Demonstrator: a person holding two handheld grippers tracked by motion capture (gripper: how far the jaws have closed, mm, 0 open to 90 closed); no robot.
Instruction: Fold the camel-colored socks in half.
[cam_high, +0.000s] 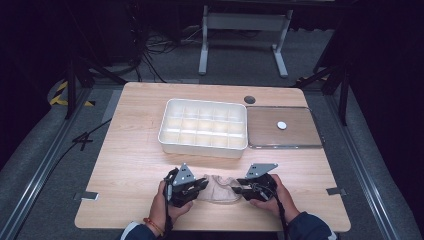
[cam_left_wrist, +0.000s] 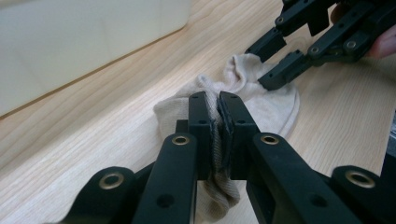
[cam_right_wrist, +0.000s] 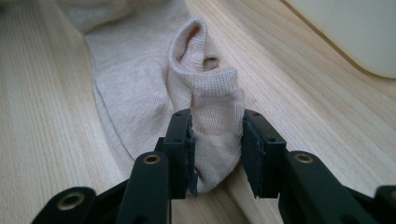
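Beige sock (cam_high: 218, 188) lies on desk (cam_high: 130, 165) near front edge, just before white divided tray (cam_high: 202, 125). My left tool (cam_left_wrist: 218, 122) clamped on one end. My right tool (cam_right_wrist: 216, 140) straddles cuff end, jaws parted, right pad clear of fabric.

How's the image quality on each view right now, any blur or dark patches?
High view: table evenly lit, surroundings dark, sock small and soft. Left gripper view: sock sharp, white tray blurred. Right gripper view: sock cuff crisp, far background out of focus.
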